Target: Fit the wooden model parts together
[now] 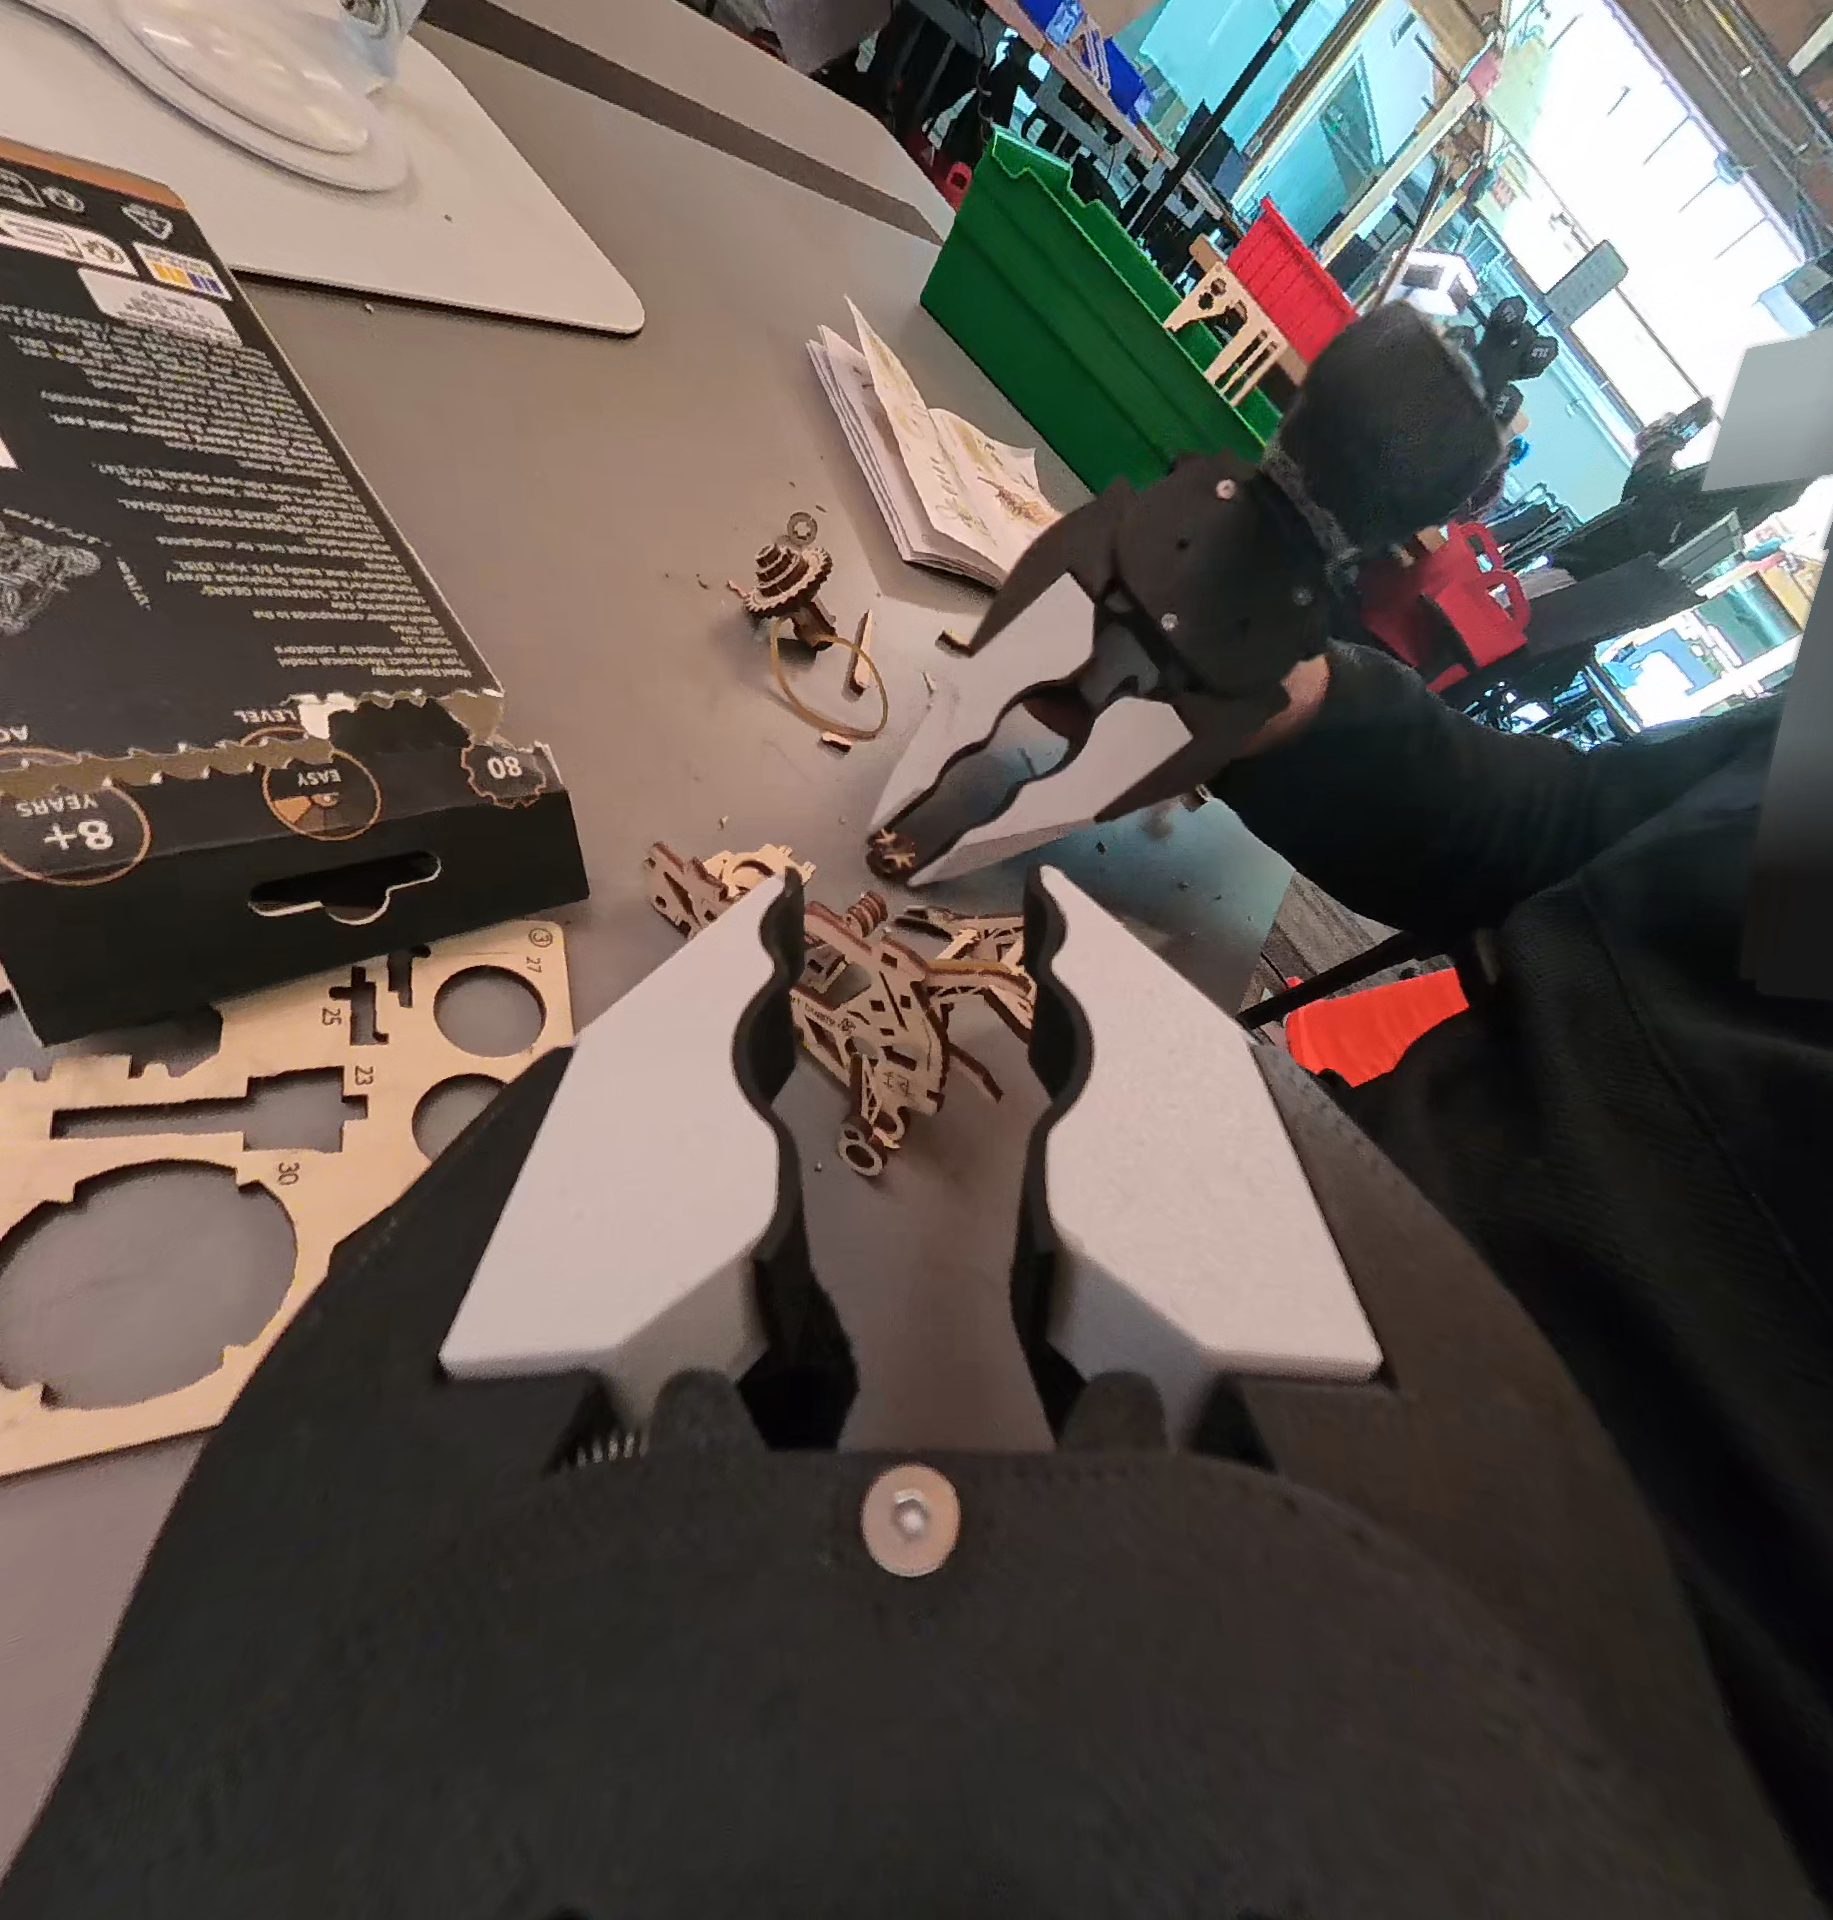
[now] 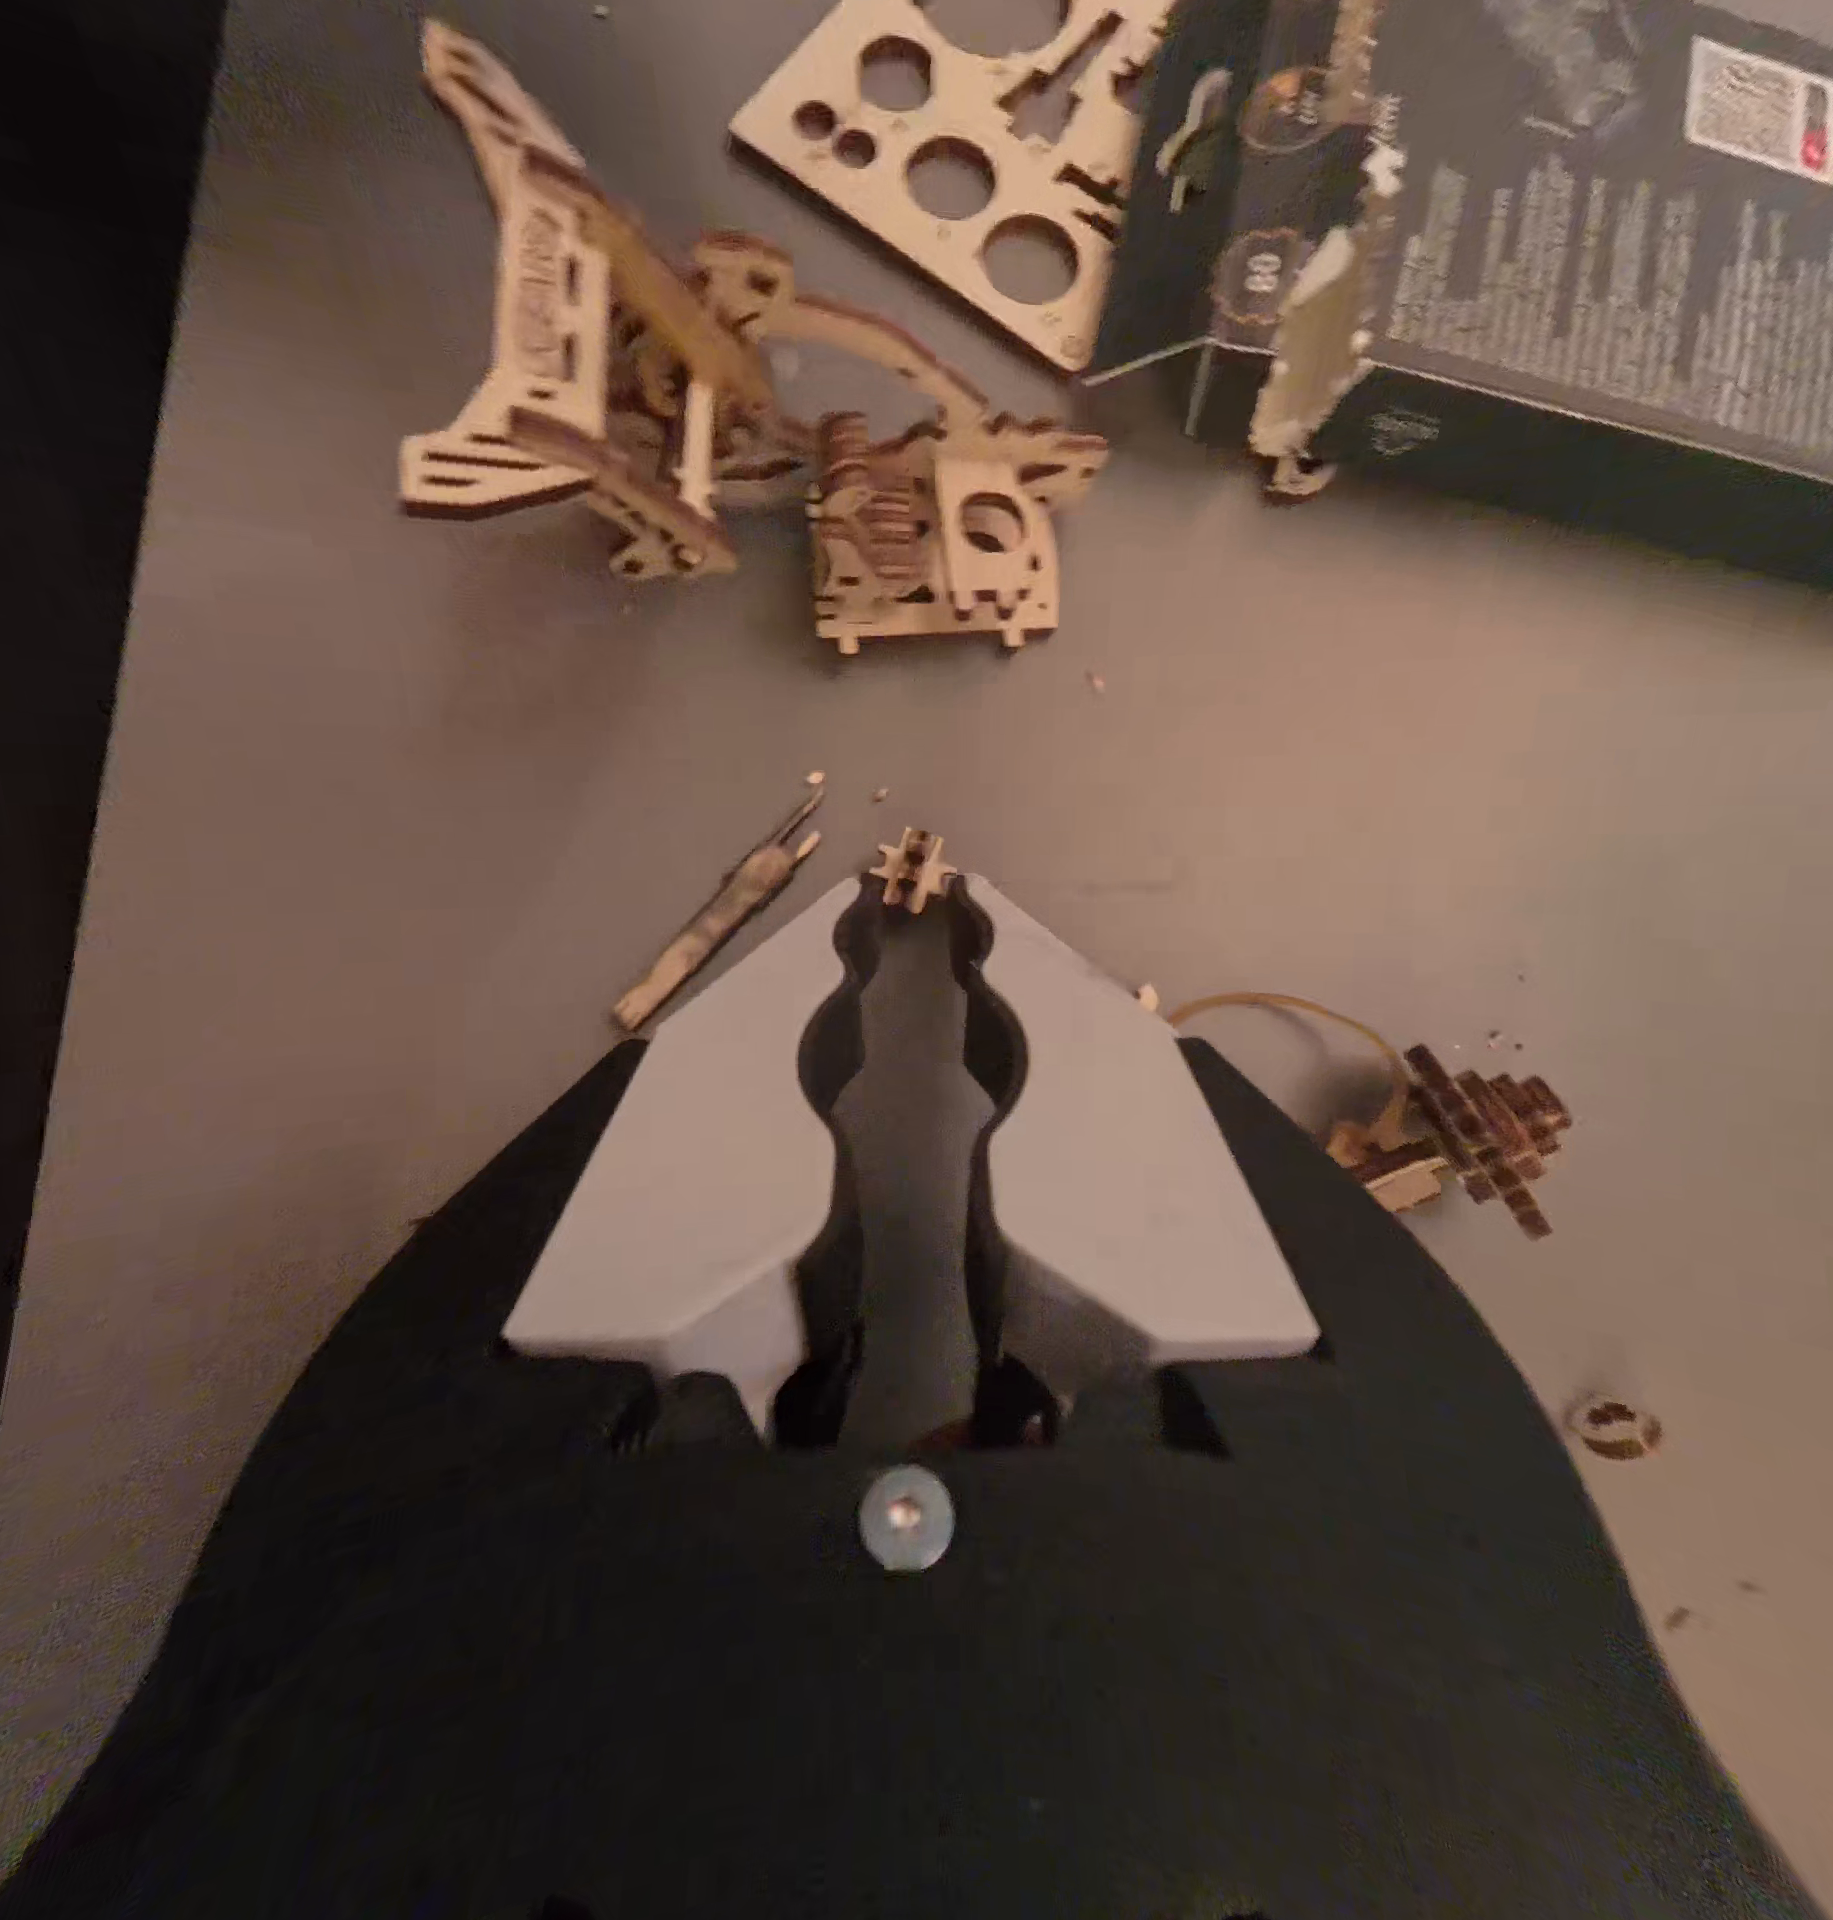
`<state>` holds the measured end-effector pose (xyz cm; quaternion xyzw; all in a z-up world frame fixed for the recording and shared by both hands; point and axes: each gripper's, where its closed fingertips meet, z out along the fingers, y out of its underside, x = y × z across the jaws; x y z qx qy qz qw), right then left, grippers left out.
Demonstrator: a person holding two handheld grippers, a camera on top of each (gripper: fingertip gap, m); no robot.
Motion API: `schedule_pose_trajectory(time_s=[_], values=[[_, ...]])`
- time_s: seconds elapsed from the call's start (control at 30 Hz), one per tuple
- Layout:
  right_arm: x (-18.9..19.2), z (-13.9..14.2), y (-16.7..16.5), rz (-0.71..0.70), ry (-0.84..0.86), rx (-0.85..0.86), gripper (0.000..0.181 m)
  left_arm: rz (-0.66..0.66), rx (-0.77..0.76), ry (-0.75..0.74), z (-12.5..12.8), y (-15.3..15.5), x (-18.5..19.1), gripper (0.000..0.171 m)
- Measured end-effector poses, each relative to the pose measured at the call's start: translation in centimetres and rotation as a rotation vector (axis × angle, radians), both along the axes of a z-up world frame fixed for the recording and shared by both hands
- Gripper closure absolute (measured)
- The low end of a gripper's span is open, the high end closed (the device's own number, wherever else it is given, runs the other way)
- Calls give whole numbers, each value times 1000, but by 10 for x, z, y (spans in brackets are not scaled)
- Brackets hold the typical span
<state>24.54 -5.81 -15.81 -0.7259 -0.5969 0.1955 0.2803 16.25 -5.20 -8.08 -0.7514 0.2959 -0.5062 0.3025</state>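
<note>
Pale laser-cut wooden model (image 2: 725, 416) with scorched edges lies on matt grey table (image 2: 372, 831).

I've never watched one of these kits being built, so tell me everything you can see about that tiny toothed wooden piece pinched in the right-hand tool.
The small wooden gear is a pale, laser-cut piece with dark scorched edges and short square teeth around it. It looks like thin plywood. The right gripper is shut on it at the very tips of its grey fingers, so about half sticks out beyond them. It sits low over the grey table; whether it touches the surface is unclear. The left wrist view shows it close to the half-built wooden model, but apart from it.
</note>
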Motion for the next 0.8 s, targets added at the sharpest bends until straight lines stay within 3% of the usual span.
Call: schedule_pose_trajectory(time_s=[0.17,0.4,0.6,0.8], values=[[6,7,1,-10,-2,4,157,-3,2,3,1,0,1,132],[0,0,1,-25,-1,-33,172,-18,-1,19,3,-1,5,131],[-2,0,1,-22,-3,-35,172,-22,-15,56,-1,4,6,132],[-14,12,12,-37,72,-56,173,-57,-129,134,-18,9,10,128]])
